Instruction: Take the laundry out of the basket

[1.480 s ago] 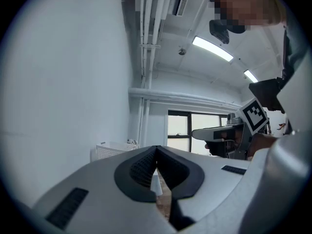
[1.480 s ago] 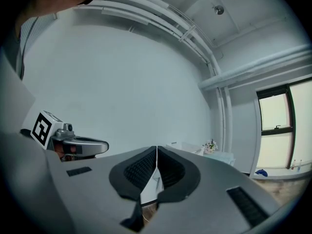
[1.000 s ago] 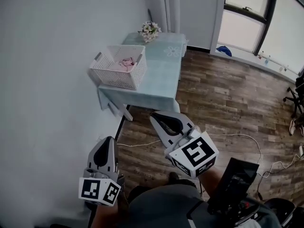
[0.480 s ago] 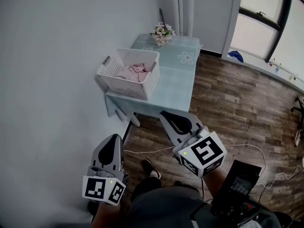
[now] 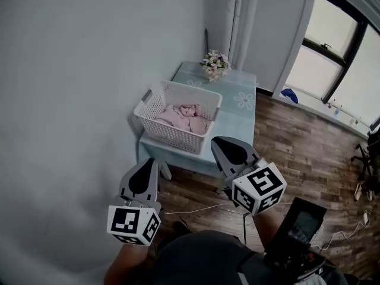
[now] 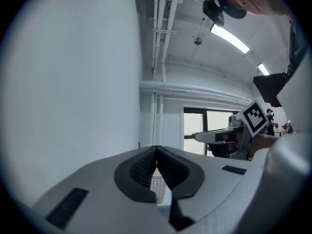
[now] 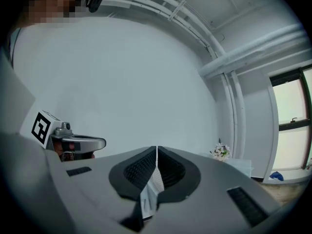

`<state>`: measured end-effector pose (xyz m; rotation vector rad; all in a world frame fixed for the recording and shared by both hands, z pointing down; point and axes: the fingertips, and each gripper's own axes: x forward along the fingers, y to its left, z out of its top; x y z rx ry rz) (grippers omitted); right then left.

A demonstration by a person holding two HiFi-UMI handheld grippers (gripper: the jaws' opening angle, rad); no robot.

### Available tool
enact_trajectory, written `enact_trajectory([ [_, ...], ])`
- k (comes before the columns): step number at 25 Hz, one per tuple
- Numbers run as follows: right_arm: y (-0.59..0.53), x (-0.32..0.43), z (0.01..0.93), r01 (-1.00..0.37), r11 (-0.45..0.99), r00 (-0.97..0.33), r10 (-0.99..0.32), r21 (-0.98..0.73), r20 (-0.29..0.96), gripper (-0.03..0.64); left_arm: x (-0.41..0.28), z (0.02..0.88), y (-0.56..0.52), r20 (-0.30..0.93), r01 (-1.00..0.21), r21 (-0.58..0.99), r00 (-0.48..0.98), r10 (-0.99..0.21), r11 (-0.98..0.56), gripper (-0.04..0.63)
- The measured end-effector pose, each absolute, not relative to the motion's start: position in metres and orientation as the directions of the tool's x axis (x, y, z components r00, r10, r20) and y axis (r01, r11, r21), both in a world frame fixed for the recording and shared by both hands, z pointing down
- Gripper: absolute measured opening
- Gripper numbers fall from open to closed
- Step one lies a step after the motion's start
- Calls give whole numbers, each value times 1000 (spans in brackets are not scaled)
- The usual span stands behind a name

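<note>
A white slatted laundry basket (image 5: 172,132) stands on the near end of a small table with a pale green cloth (image 5: 240,103). Pink laundry (image 5: 185,117) lies bunched inside it. My left gripper (image 5: 145,166) is held low, short of the table and to the basket's left; its jaws are shut and hold nothing. My right gripper (image 5: 221,144) hangs just in front of the table's near edge, also shut and holding nothing. In the left gripper view the jaws (image 6: 156,152) meet in a line; the right gripper view shows its jaws (image 7: 156,152) the same way.
A bunch of flowers (image 5: 215,64) stands at the table's far end, by the wall pipes. A grey wall runs along the left. Wood floor (image 5: 297,141) with cables (image 5: 196,209) lies to the right, with windows beyond. A black device (image 5: 294,236) hangs at the person's waist.
The person has walked toward the table, so the basket now appears nearer and lower in the head view. Both grippers stay shut and have kept their pose.
</note>
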<state>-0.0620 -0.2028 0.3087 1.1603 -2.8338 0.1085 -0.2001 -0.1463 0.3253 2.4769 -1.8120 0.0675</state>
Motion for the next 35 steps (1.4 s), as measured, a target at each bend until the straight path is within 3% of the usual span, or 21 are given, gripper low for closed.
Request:
enact_trajectory([
  [12,-275,-139,319,-659,751,-729,-653,49,206,33,-258,344,-220,89,-944,79,327,-941,-321,9],
  [15,-295,-147,332,-641,766,-738,-631,47,240,152,-260,351,-239,103,-947,85,316,-943,-309,9],
  [25,-416,-169,381,-569,821,-754,-537,32,379,270,-279,360,-329,147,-971,72,239,-960,-230,11],
  [35,-489,-210,520,-392,917,-667,-228,-73,710,443,-304,401,-390,273,-988,139,110,-956,-74,35],
])
